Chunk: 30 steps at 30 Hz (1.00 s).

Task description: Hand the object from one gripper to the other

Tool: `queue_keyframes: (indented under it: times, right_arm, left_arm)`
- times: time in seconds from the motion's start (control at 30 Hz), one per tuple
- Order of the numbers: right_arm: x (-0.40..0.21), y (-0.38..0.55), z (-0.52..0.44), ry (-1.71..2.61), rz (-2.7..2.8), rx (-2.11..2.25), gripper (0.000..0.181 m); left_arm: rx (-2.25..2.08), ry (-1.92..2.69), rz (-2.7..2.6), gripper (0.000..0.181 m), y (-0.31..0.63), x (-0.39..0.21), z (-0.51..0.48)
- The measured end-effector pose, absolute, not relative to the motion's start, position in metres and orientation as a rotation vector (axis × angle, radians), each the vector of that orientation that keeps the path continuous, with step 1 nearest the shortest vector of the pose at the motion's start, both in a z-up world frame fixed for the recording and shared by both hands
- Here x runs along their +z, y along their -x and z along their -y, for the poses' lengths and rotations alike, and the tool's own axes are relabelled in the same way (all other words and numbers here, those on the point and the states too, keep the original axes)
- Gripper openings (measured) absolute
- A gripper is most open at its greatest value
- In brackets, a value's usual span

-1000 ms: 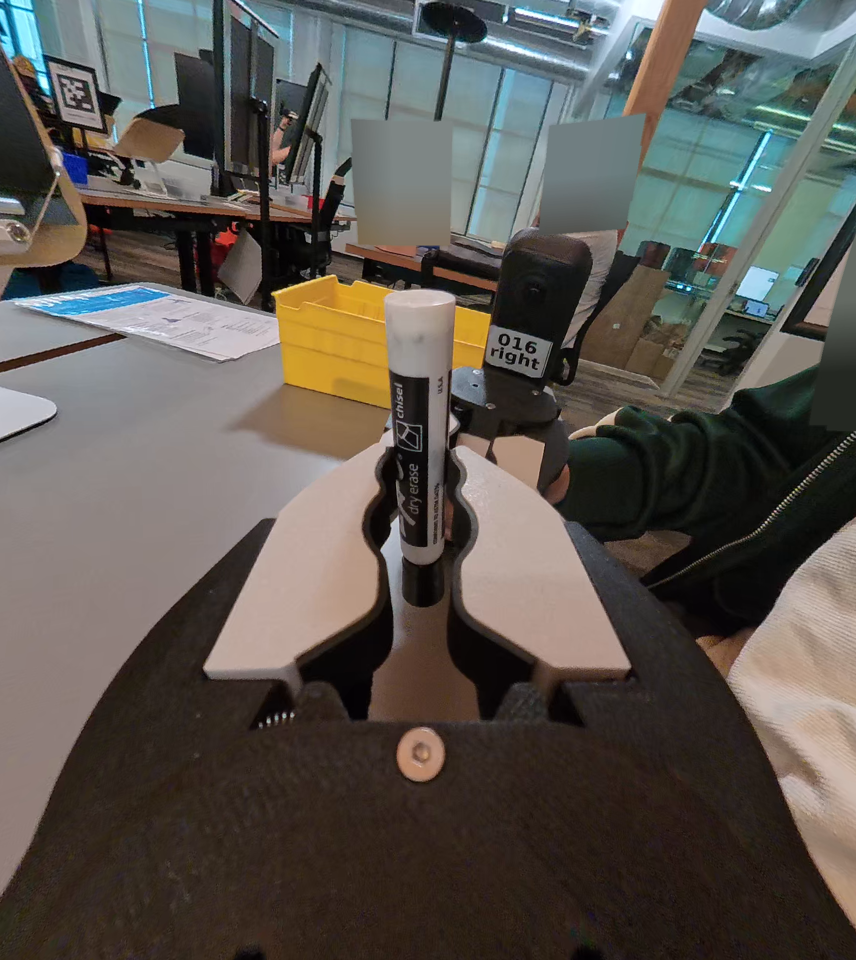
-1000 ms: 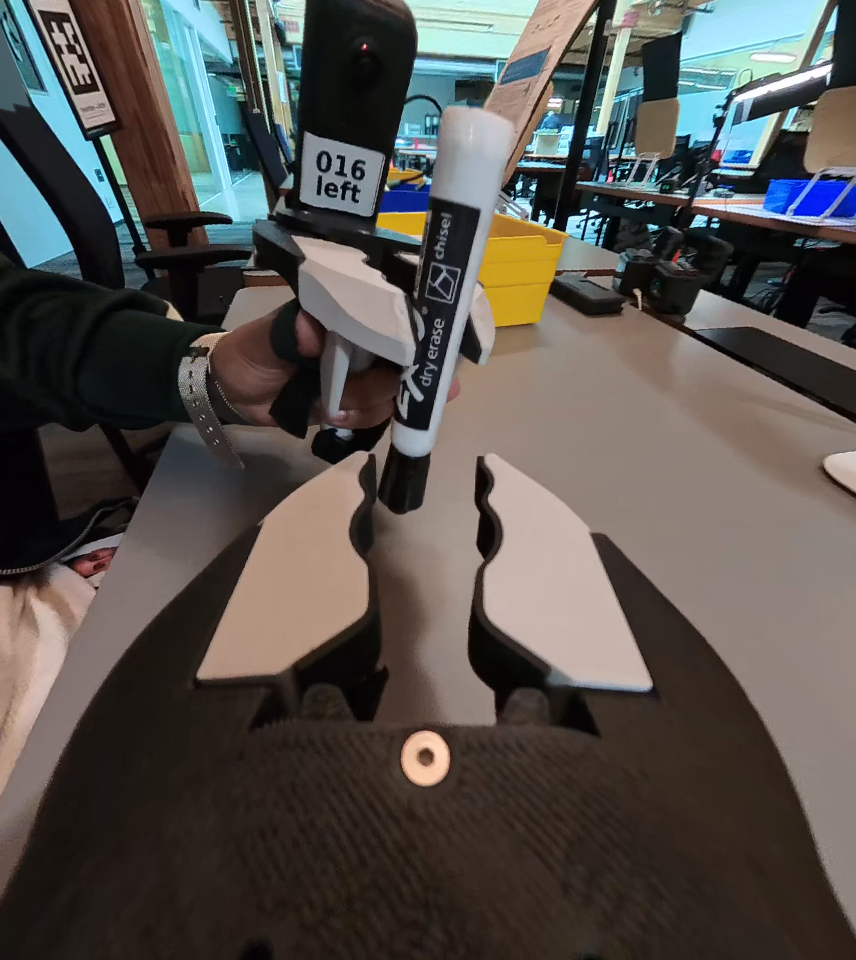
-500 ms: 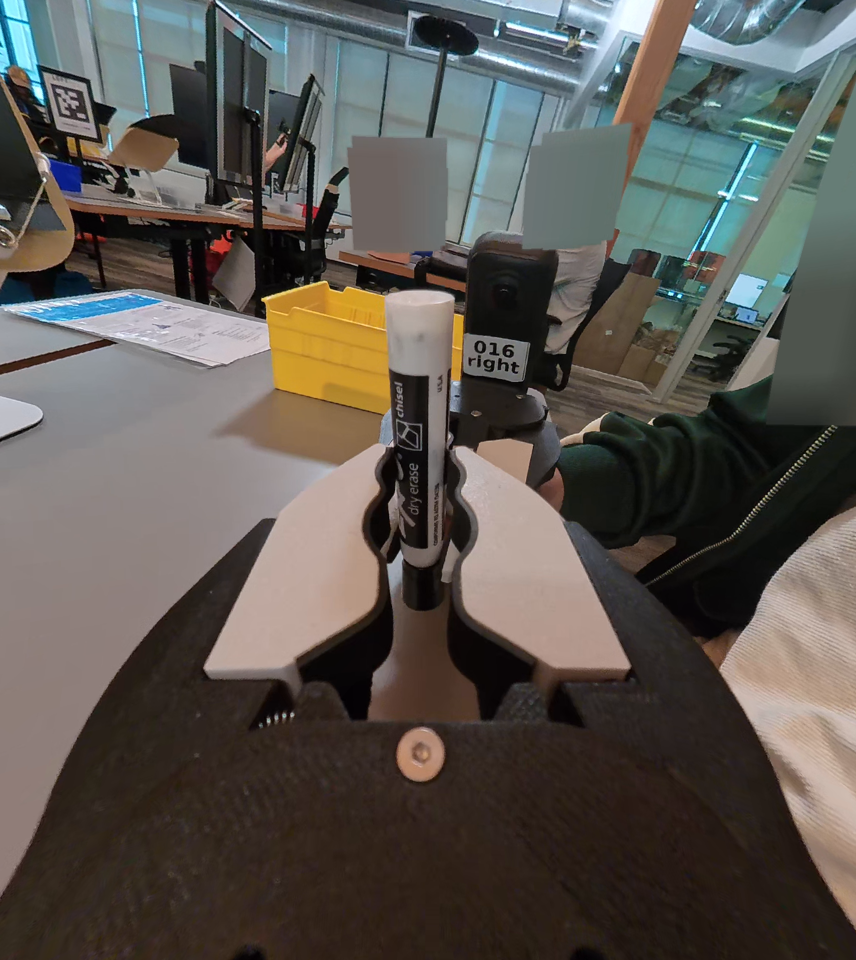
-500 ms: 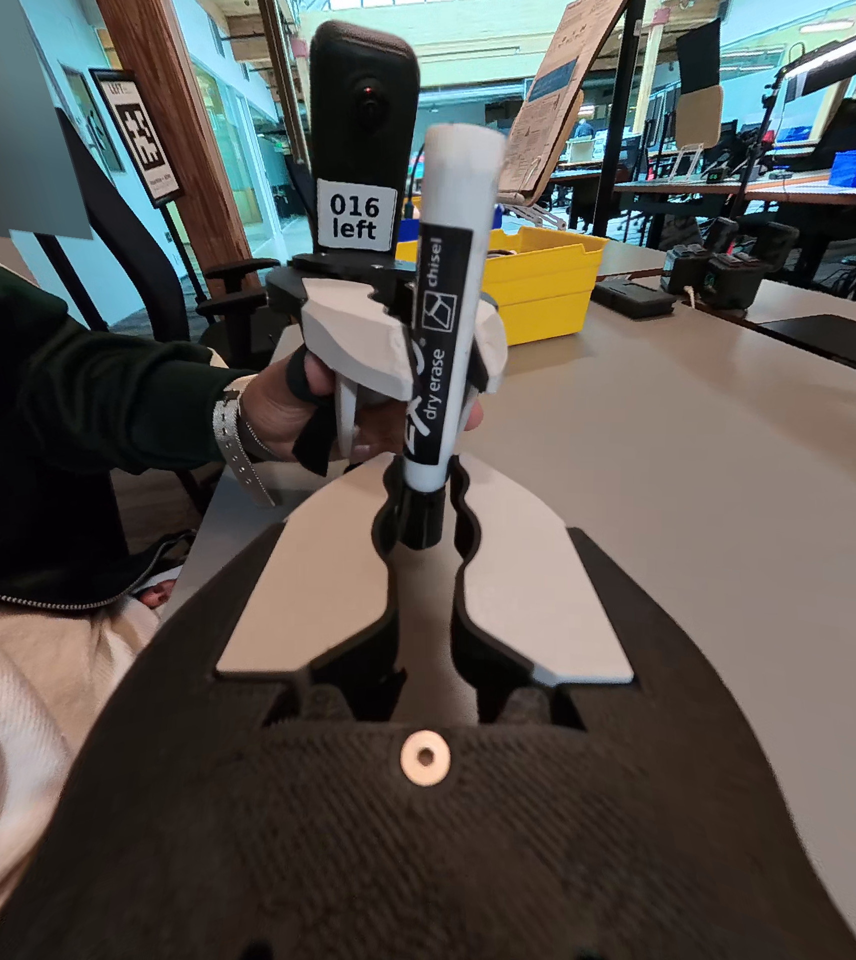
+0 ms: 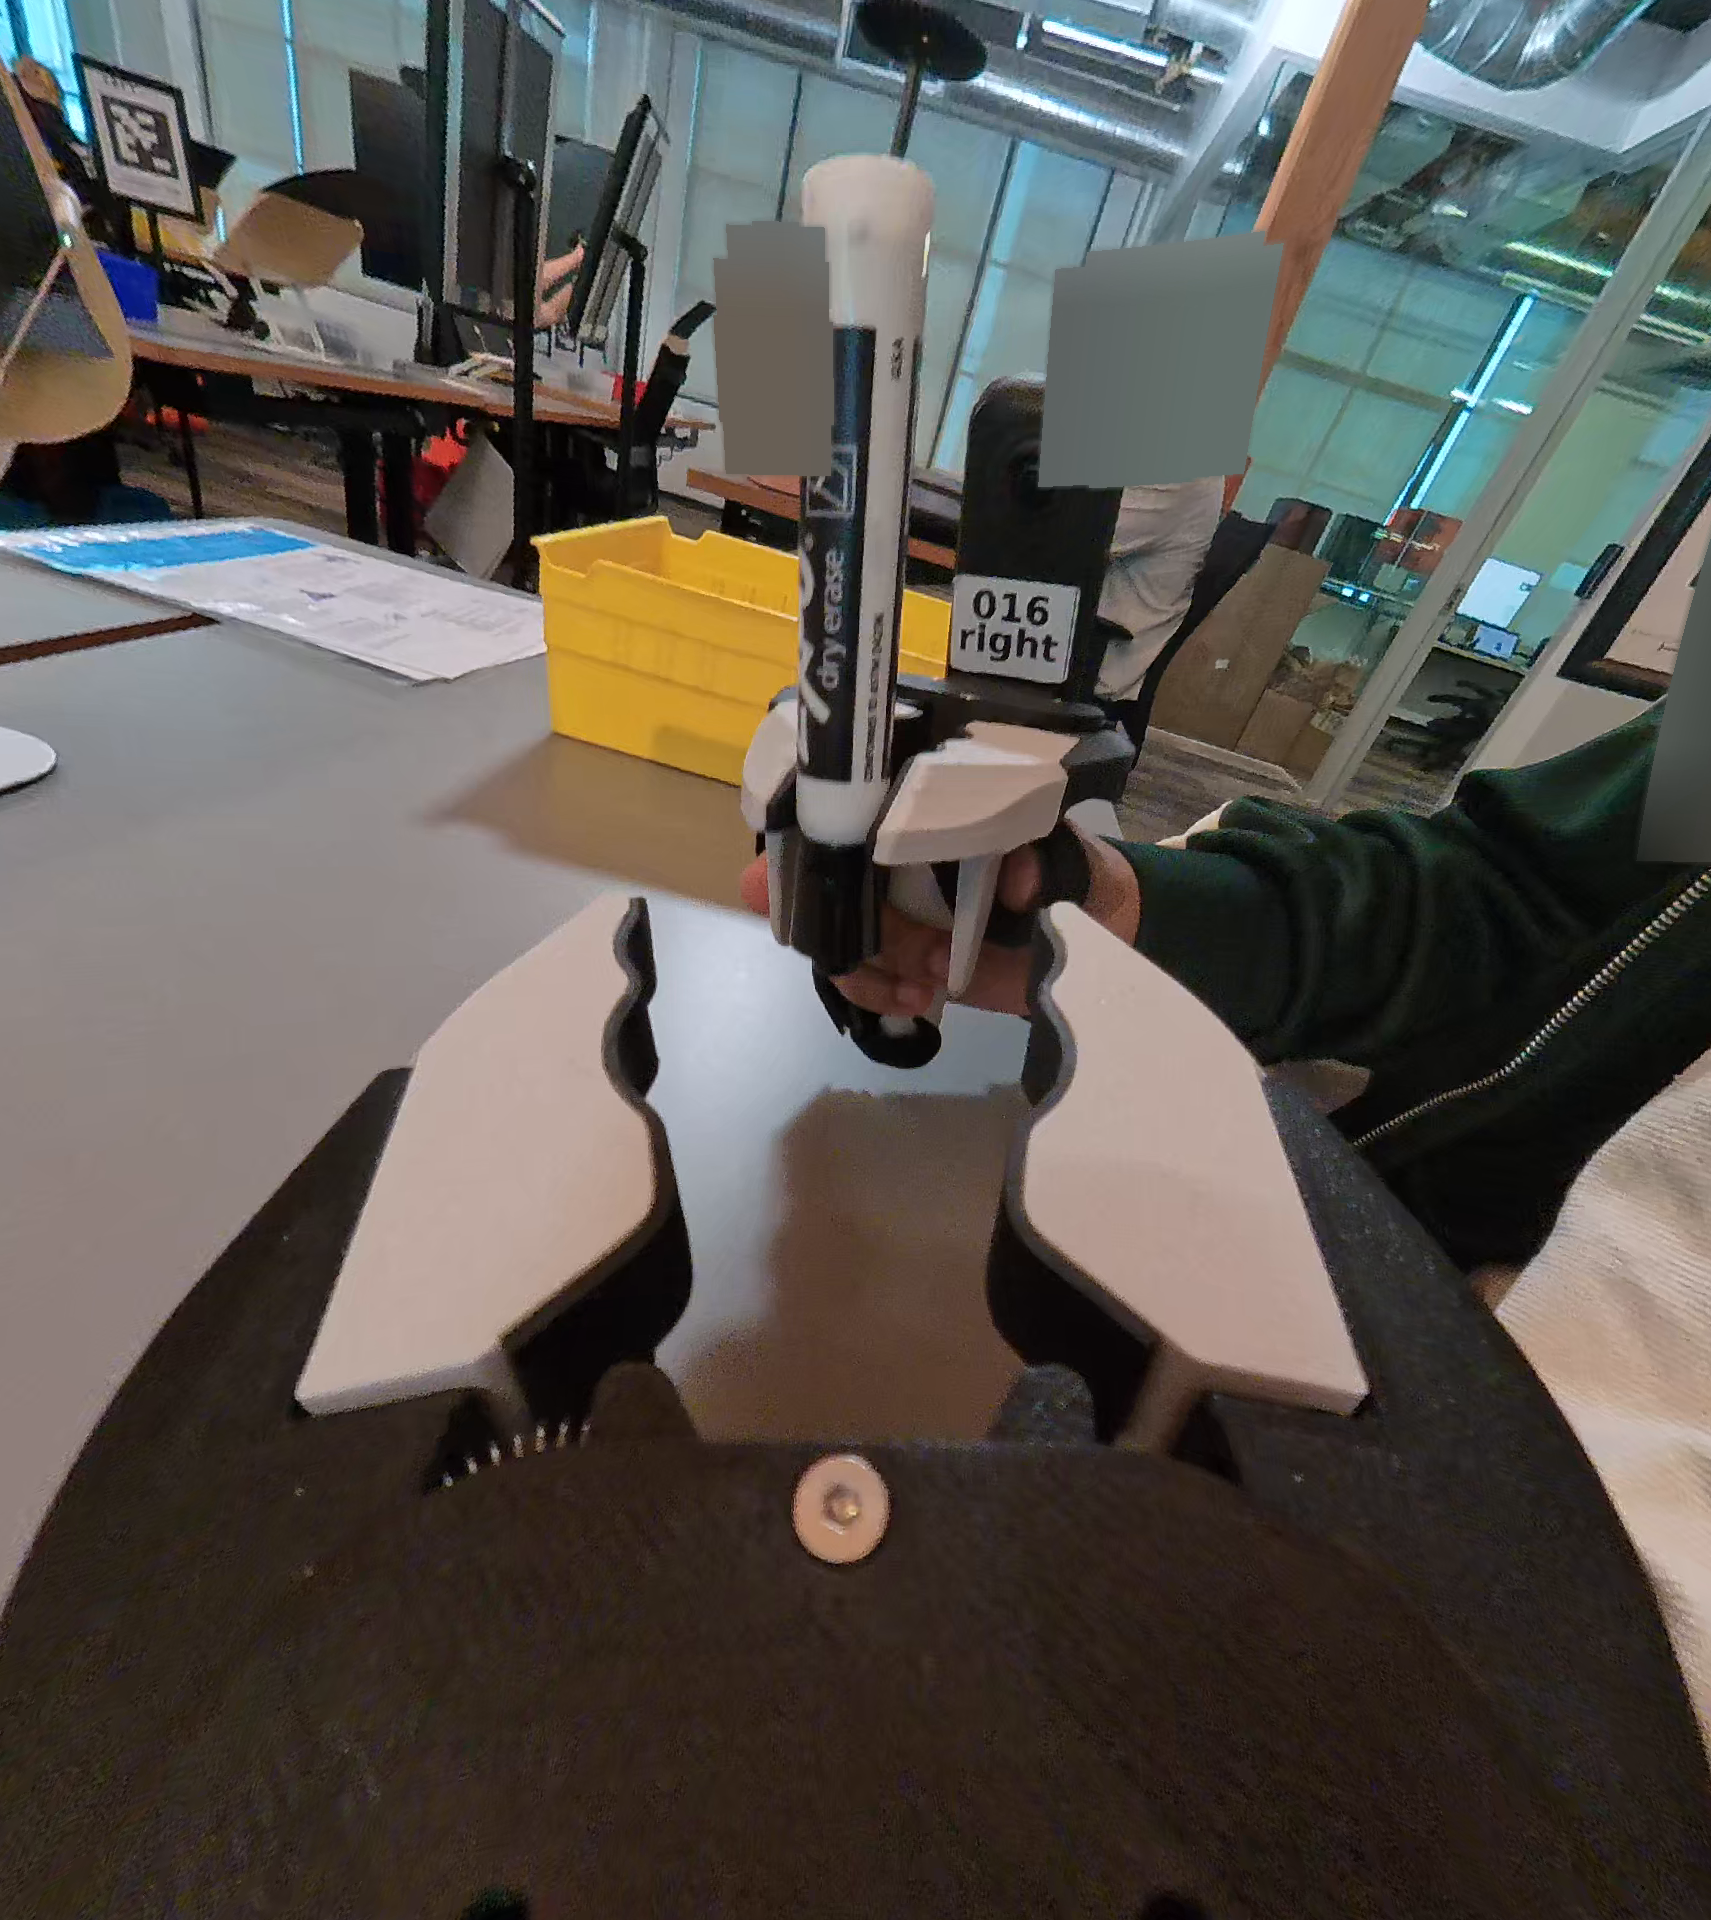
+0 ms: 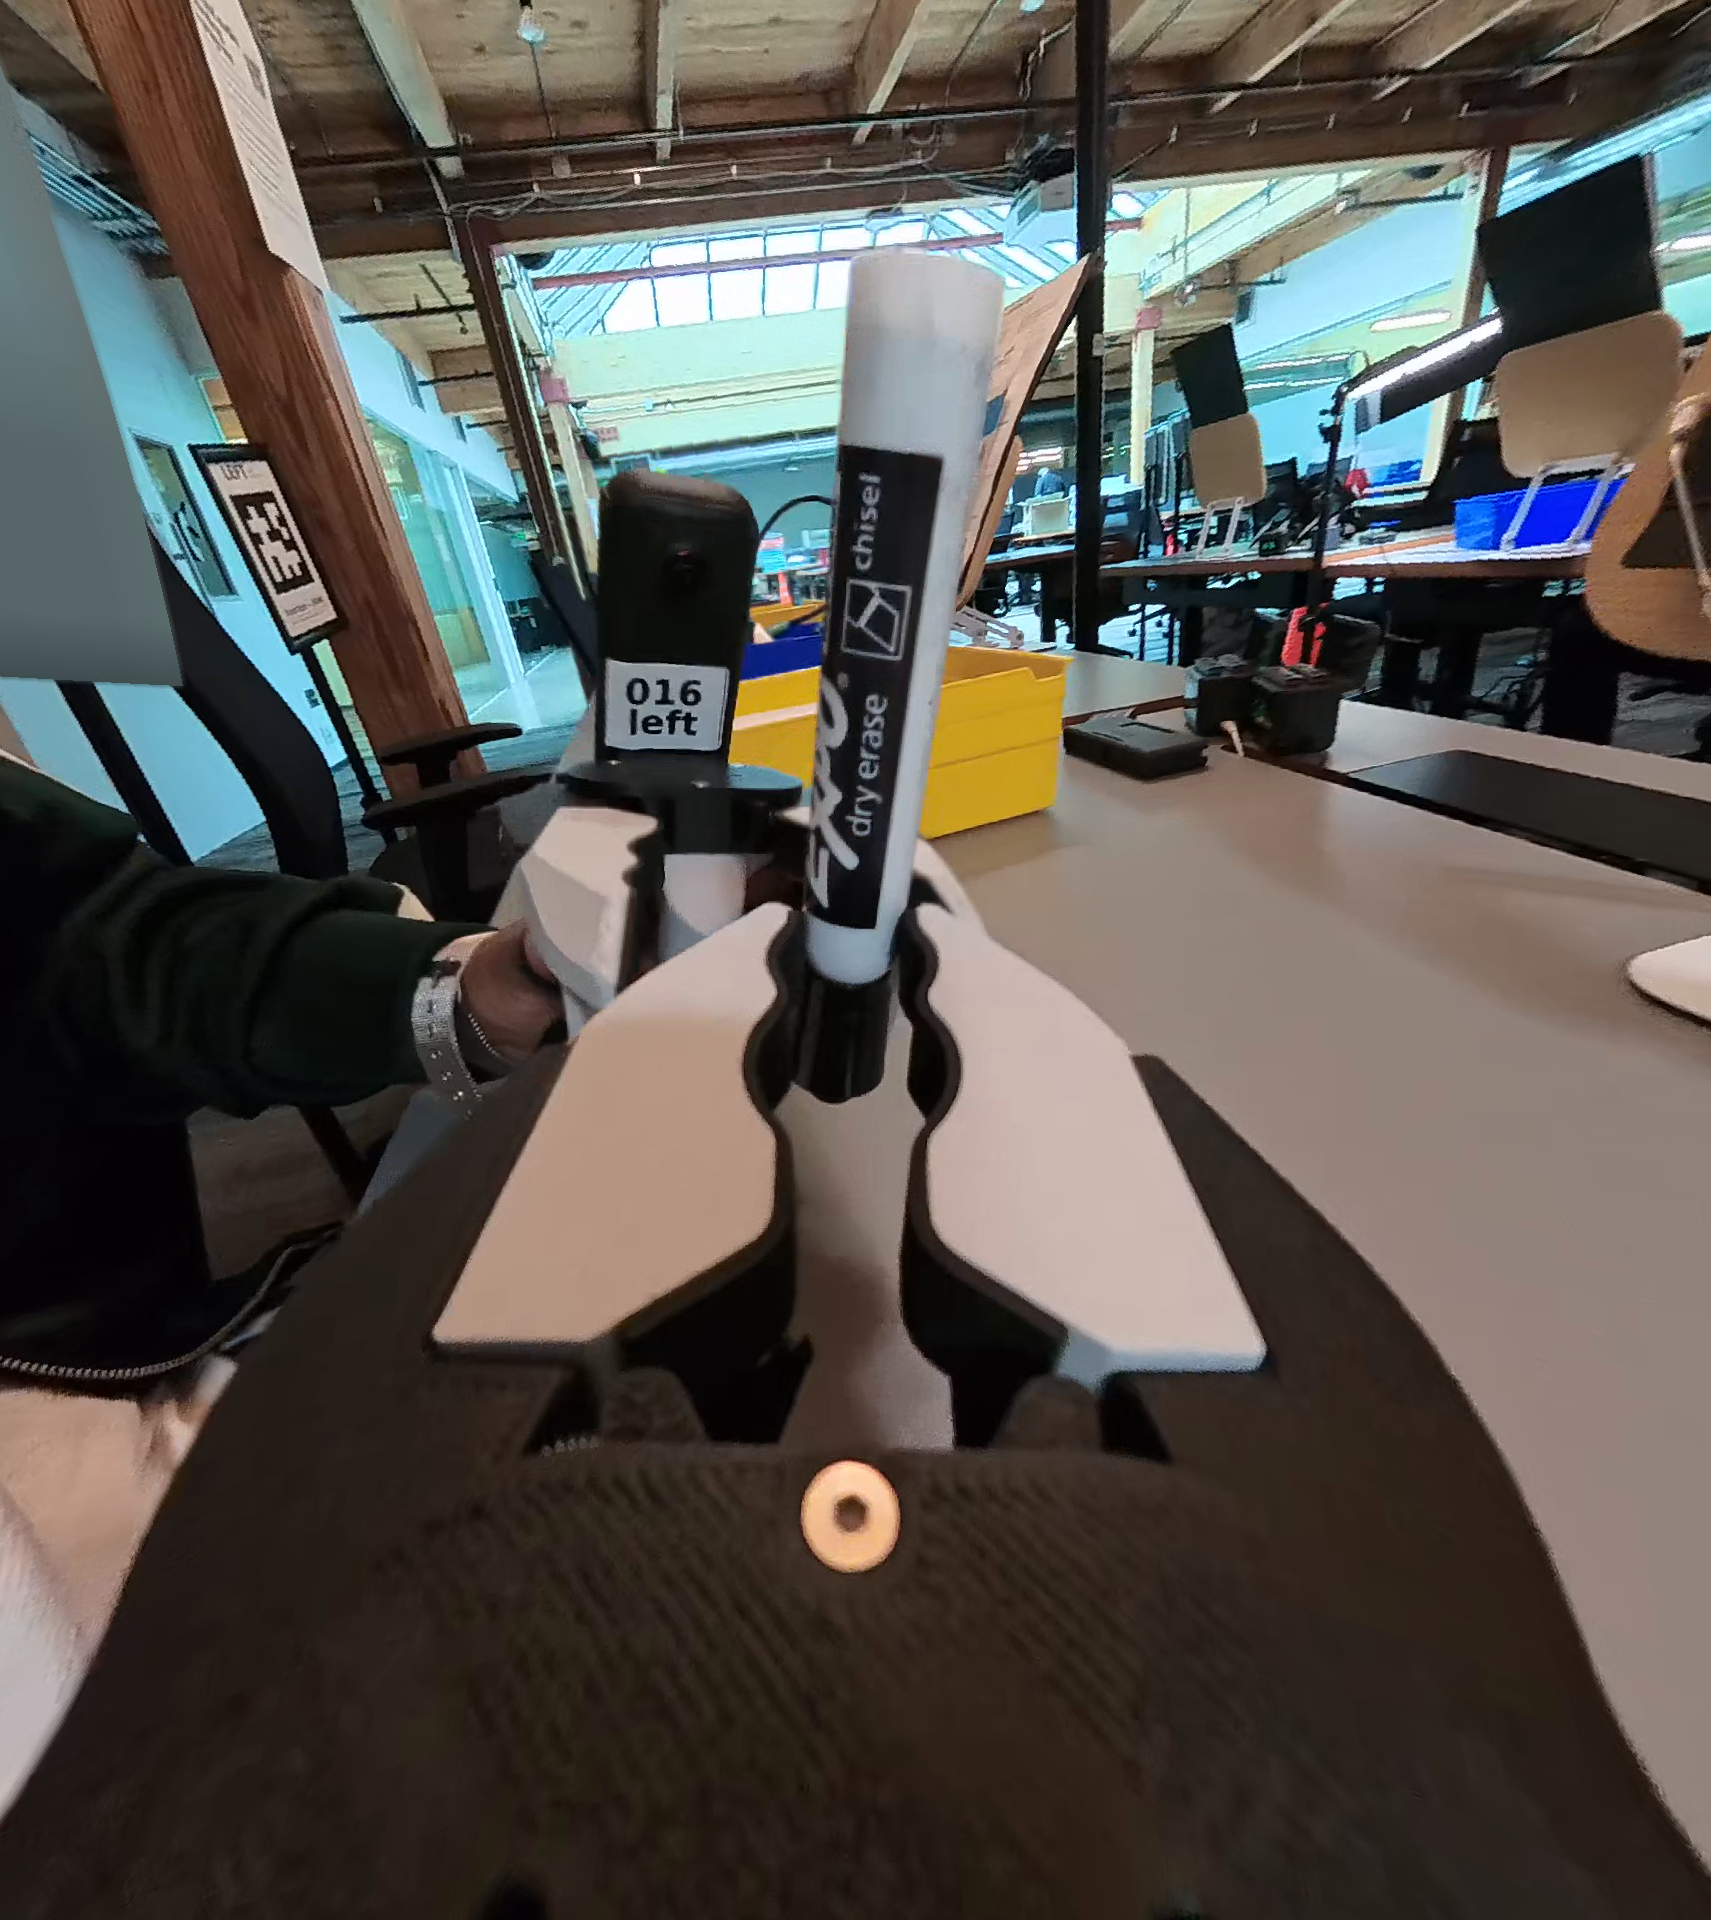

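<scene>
Now right gripper [image 6: 846, 997] clamps the upright marker [image 6: 882, 707]; left gripper [image 5: 835, 997] gapes, seemingly clear.

Marker [image 6: 882, 665]: white barrel, black label band, black cap at the lower end. Stands nearly upright, tilted slightly, cap down, flat white end up. Clamped at the cap and lowest part of the barrel between the fingers [image 6: 1027, 1049] of the right gripper [image 6: 846, 997], most of the barrel rising free above them. Held in the air above the grey table [image 6: 1350, 1039]. Seen from the left wrist view [image 5: 856, 540], upright and beyond the left gripper [image 5: 835, 977], touching neither spread finger.
</scene>
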State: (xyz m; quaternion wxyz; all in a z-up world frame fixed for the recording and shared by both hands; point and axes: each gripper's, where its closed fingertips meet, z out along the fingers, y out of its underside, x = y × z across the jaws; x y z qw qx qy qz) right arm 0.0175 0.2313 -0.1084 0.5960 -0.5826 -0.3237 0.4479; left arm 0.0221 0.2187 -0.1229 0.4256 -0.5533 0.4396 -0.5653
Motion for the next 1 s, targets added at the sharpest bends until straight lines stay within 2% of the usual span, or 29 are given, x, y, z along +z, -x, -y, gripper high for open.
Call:
queue_keyframes:
  times: [0.43, 0.57, 1.0]
  right_arm:
    - [-0.107, -0.016, -0.229, 1.336, 0.76, 1.049, 0.018]
    - [-0.108, -0.008, -0.224, 1.331, 0.778, 1.074, 0.018]
    - [-0.113, 0.005, -0.216, 1.34, 0.849, 1.069, 0.018]
  left_arm:
    - [-1.482, 1.463, -1.128, 0.048, -0.024, -0.14, -0.218]
    - [-1.528, 1.436, -1.177, 0.035, -0.026, -0.14, -0.208]
    - [-1.571, 1.39, -1.212, 0.021, -0.027, -0.137, -0.199]
